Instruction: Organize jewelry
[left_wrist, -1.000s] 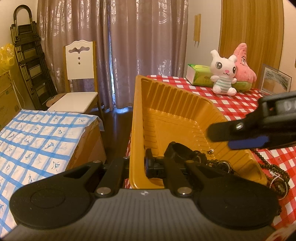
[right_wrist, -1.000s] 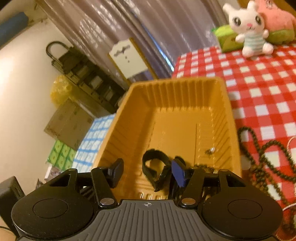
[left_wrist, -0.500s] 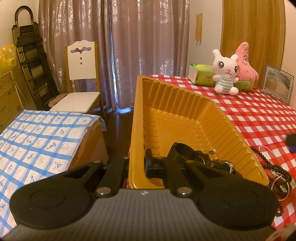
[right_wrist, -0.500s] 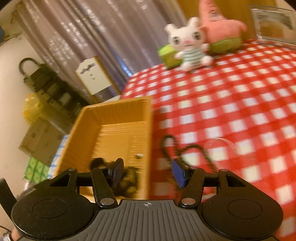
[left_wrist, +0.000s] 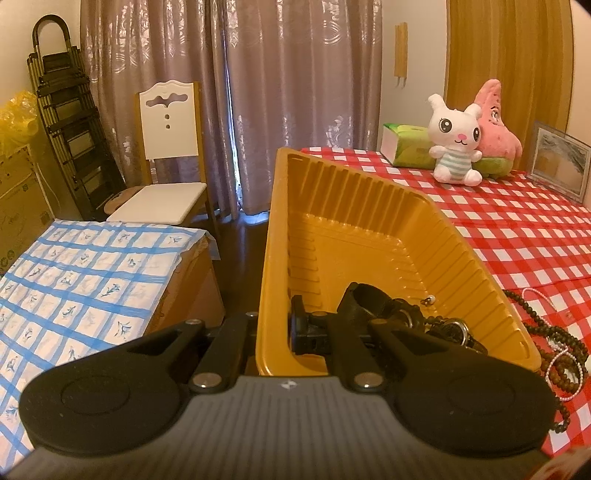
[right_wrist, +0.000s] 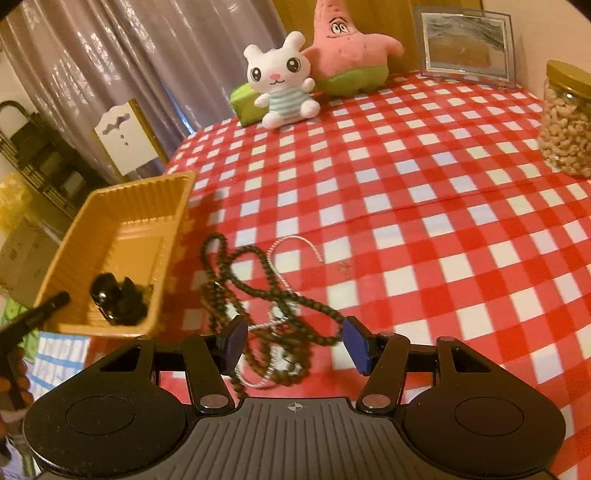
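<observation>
An orange plastic tray (left_wrist: 369, 206) stands at the table's left edge, and my left gripper (left_wrist: 275, 332) is shut on its near left wall. Dark bracelets and a watch (left_wrist: 402, 317) lie in the tray's near end; they also show in the right wrist view (right_wrist: 118, 299). A dark bead necklace (right_wrist: 258, 280) tangled with a thin silver chain (right_wrist: 291, 240) lies on the red checked cloth right of the tray (right_wrist: 122, 229). My right gripper (right_wrist: 293, 343) is open and empty, low over the near part of the necklace. The necklace also shows in the left wrist view (left_wrist: 554, 332).
A white bunny toy (right_wrist: 280, 85), a pink star toy (right_wrist: 351, 48), a green tissue box (left_wrist: 406, 147), a picture frame (right_wrist: 465, 40) and a jar of nuts (right_wrist: 565, 122) stand at the table's far side. A chair (left_wrist: 166, 166) and a blue checked surface (left_wrist: 74, 277) are left of the table.
My right gripper has swung out of the tray to the right and now hovers open over the necklace on the cloth. My left gripper has stayed on the tray wall.
</observation>
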